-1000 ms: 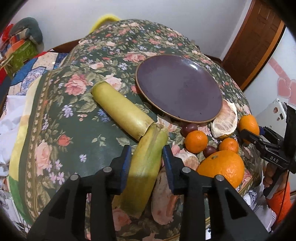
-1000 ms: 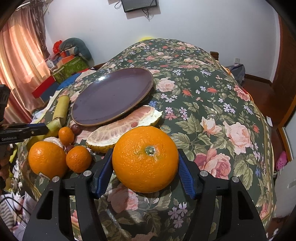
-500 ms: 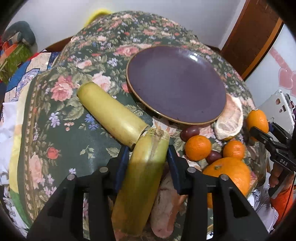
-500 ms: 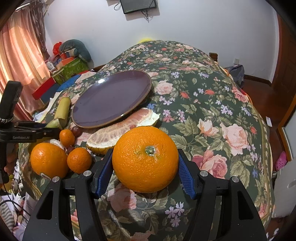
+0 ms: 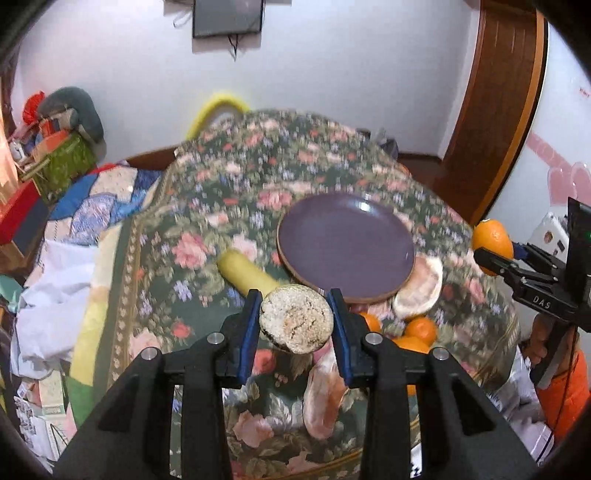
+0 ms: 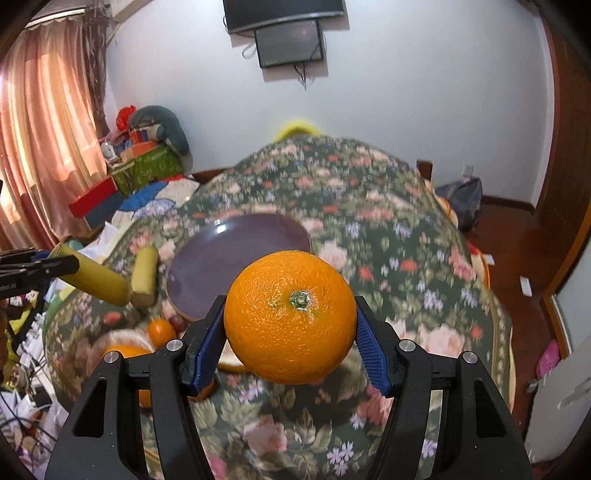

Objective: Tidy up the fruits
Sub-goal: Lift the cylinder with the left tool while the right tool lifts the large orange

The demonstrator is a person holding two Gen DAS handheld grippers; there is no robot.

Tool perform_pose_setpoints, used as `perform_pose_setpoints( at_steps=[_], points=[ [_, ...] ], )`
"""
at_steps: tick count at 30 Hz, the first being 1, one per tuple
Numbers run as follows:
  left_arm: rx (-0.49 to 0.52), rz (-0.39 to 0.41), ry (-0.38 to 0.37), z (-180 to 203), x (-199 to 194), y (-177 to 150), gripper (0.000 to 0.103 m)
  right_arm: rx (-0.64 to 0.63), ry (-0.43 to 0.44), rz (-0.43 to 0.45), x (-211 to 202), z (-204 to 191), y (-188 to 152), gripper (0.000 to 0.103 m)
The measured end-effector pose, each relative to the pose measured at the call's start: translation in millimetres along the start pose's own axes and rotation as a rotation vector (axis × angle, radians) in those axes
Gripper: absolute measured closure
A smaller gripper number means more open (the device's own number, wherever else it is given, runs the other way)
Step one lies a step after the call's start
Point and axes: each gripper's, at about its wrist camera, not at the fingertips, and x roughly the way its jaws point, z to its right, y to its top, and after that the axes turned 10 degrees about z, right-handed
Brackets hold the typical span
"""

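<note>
the left tool (image 5: 295,321) has just tightened on a yellow-green cane piece (image 5: 295,323) and lifted it off the flowered table (image 5: 229,177); a second piece (image 5: 247,273) lies beside the purple plate (image 5: 345,240). the right tool (image 6: 290,330) pinches a big orange (image 6: 290,317), also raised. both look headed for the plate.

Plain pale wall (image 6: 424,92) straight ahead, with a dark flat screen (image 6: 284,13) mounted high and a smaller black panel (image 6: 290,43) just under it, cables dangling. On the left, pink-orange curtains (image 6: 40,147) glow with daylight. Beside them, a heap of boxes and bundles, a green box (image 6: 147,168) among them, topped by a grey cushion (image 6: 162,122). Off to the right there's a brown wooden door frame (image 5: 495,110) and reddish-brown floor (image 6: 517,251). A round table sits under a dark green floral cloth (image 6: 388,236).
</note>
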Motion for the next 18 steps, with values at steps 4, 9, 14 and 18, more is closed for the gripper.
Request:
perform_pose_setpoints(
  at_steps=[4,9,14,18],
  points=[
    [-0.009,0.057,-0.014,7.1,-4.2,15.7,0.068,-0.005,0.001,0.039,-2.1,-2.6,13.3,0.042],
    [-0.028,0.103,-0.053,15.9,-1.6,29.6,0.068,-0.025,0.002,0.073,1.6,-5.7,25.6,0.042],
    [-0.044,0.121,-0.082,25.7,11.6,37.4,0.068,-0.030,0.007,0.075,13.7,-6.6,30.1,0.042],
    [-0.035,0.109,-0.090,34.4,29.6,40.1,0.068,-0.035,0.003,0.064,28.9,-6.3,30.3,0.042]
  ],
)
